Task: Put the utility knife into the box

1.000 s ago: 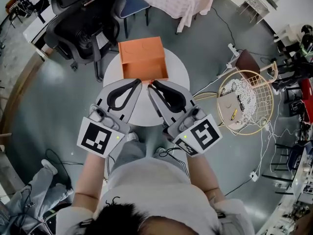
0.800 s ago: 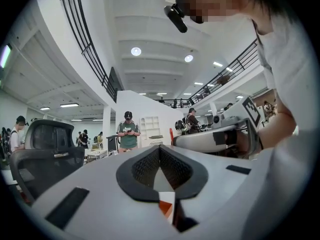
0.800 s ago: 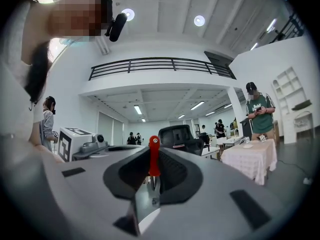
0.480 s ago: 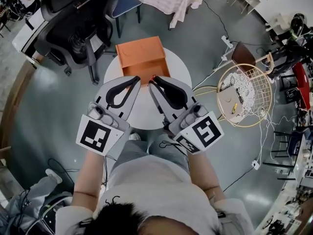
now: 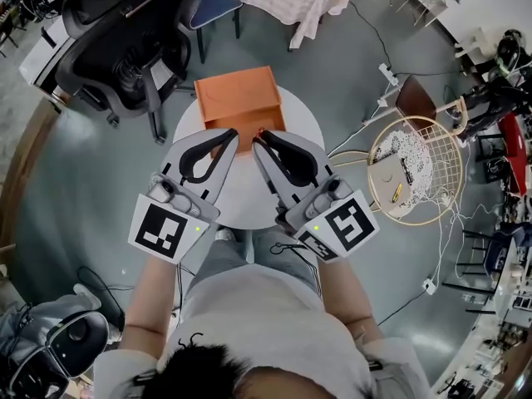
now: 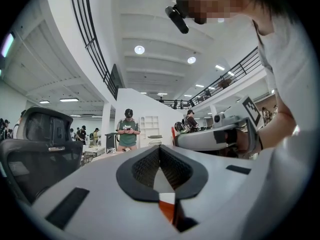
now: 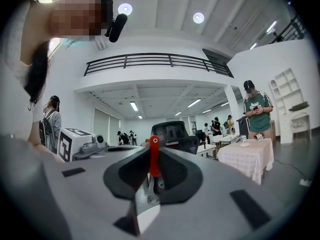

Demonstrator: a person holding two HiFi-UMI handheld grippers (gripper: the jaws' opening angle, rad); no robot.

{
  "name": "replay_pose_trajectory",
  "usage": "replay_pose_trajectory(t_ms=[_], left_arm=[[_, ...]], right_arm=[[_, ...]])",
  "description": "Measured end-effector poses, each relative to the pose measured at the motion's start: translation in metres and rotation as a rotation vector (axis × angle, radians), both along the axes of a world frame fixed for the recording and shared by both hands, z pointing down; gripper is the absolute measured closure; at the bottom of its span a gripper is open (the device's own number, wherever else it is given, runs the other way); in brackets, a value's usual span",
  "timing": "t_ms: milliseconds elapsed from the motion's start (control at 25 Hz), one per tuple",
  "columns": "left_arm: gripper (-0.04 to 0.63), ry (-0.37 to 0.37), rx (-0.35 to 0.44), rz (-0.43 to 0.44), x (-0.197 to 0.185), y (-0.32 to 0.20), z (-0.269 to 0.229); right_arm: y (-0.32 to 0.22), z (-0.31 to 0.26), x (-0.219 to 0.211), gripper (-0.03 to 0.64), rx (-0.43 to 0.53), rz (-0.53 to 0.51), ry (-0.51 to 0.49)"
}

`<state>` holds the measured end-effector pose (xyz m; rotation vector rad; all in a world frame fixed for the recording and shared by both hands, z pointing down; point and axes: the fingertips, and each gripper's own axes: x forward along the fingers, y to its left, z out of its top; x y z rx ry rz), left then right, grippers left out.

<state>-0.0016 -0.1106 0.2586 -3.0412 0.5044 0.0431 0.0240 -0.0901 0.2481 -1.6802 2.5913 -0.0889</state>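
Aim matters: right tool (image 5: 260,140) grips the red utility knife (image 7: 154,159) near the box (image 5: 237,94); move over its opening before releasing. Left tool (image 6: 160,151) is closed, empty.

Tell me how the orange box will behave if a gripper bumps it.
The orange box looks like thin card and seems empty, so it is probably light and easily shoved. It sits at the far edge of the smooth white round table, so a bump could slide it off.
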Motion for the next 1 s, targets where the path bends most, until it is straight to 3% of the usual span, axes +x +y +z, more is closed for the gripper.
replay_pose_trajectory(t_ms=[1000], left_arm=[[0.584,0.010,-0.024,-0.323,0.043,-0.046,0.013]], right_arm=[[-0.073,0.033,0.047,0.558,-0.080,-0.354,0.014]])
